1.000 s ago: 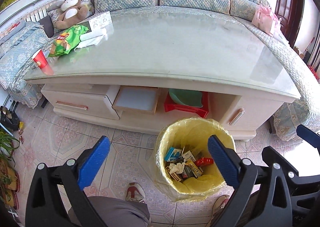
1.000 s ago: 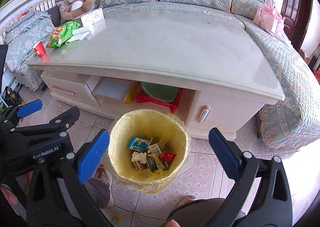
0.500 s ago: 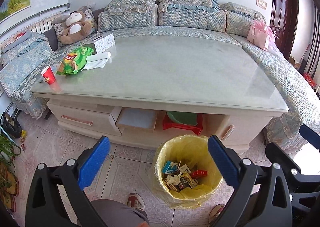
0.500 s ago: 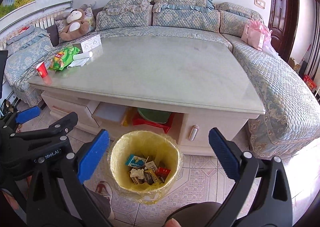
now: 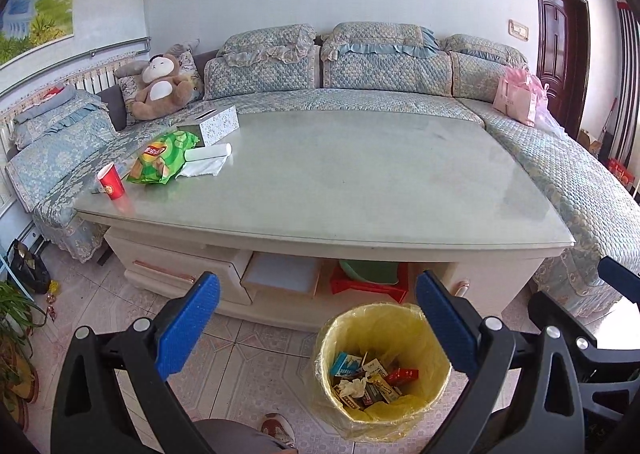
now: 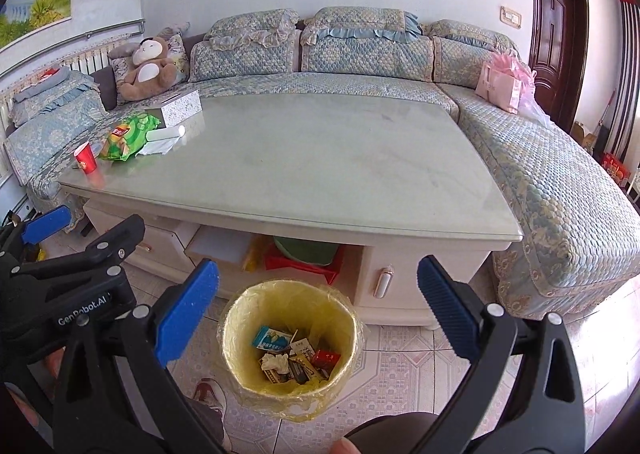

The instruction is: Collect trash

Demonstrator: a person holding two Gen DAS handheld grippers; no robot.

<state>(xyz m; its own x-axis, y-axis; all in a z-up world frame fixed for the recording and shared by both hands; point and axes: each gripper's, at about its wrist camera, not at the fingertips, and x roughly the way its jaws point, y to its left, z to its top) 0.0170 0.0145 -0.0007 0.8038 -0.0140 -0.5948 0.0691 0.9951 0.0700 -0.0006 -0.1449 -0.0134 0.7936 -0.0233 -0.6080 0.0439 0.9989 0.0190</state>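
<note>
A bin with a yellow liner (image 5: 380, 366) (image 6: 290, 346) stands on the tiled floor in front of the coffee table and holds several packets and crumpled paper. My left gripper (image 5: 318, 318) is open and empty, above and before the bin. My right gripper (image 6: 318, 314) is open and empty, over the bin. On the table's far left lie a green chip bag (image 5: 162, 158) (image 6: 126, 136), a red paper cup (image 5: 111, 182) (image 6: 85, 158), a white roll on tissue (image 5: 208, 158) (image 6: 164, 138) and a tissue box (image 5: 212, 122) (image 6: 178, 106).
The glass-topped coffee table (image 5: 360, 182) (image 6: 320, 166) has drawers and an open shelf with a red and green item (image 5: 368, 278). A blue sofa (image 5: 360, 70) wraps around it, with a teddy bear (image 5: 160, 82) and a pink bag (image 5: 516, 94). A door (image 5: 560, 54) is at right.
Both grippers have risen and tilted up, so the bin has dropped lower in view and the whole sofa and wall show. Both stay open and empty.
</note>
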